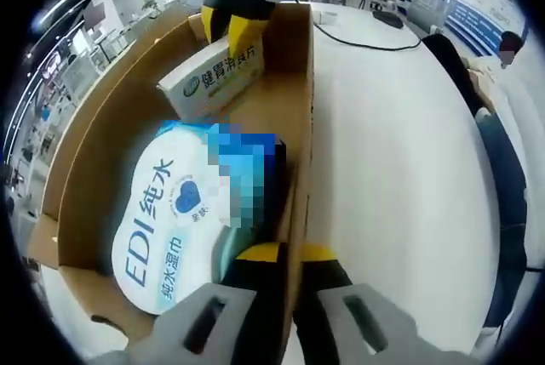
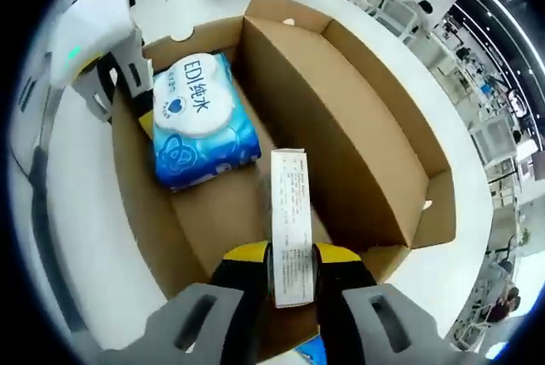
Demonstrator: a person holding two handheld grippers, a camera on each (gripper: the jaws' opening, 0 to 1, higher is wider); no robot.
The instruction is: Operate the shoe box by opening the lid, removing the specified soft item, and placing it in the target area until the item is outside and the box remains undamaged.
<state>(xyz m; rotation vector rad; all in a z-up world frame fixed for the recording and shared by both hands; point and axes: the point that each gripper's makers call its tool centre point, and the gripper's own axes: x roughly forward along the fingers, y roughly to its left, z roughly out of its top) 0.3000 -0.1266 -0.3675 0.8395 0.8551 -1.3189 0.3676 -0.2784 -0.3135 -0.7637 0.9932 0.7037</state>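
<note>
The left gripper (image 1: 285,263) pinches the shoe box (image 2: 358,144) wall to steady it, while the right gripper (image 2: 289,267) clamps the medicine carton (image 2: 289,229) beside the wet-wipes pack (image 2: 200,122), inside the box

You're working over a white tabletop (image 1: 392,152) in a bright office, with desks and chairs (image 2: 477,84) around and a cable (image 1: 358,37) trailing across it.
</note>
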